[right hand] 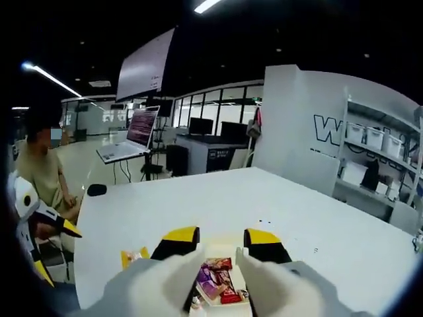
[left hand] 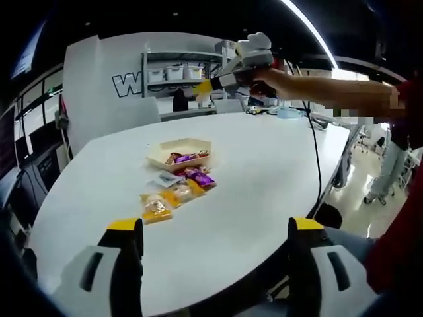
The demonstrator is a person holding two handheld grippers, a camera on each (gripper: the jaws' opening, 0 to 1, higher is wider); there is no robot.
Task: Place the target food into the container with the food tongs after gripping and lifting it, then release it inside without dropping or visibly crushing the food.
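Observation:
A beige paper tray (left hand: 188,141) sits mid-table with purple and red snack packets (left hand: 185,158) inside. In front of it lie a purple packet (left hand: 201,177), a pale packet (left hand: 166,178) and yellow packets (left hand: 157,207). My left gripper (left hand: 215,228) is open near the table's front edge, well short of the packets. A hand holds my right gripper (left hand: 203,87) high above the far side of the table. In the right gripper view, my right gripper (right hand: 221,241) is open and empty, looking down on the tray's snacks (right hand: 215,277) and a yellow packet (right hand: 134,256).
The white table (left hand: 264,172) has wide bare surface around the packets. A cable (left hand: 316,158) runs across its right side. My left gripper (right hand: 56,251) shows at the left edge beside a seated person (right hand: 39,175). A laptop (right hand: 132,135) on a stand and shelves (left hand: 175,72) stand beyond.

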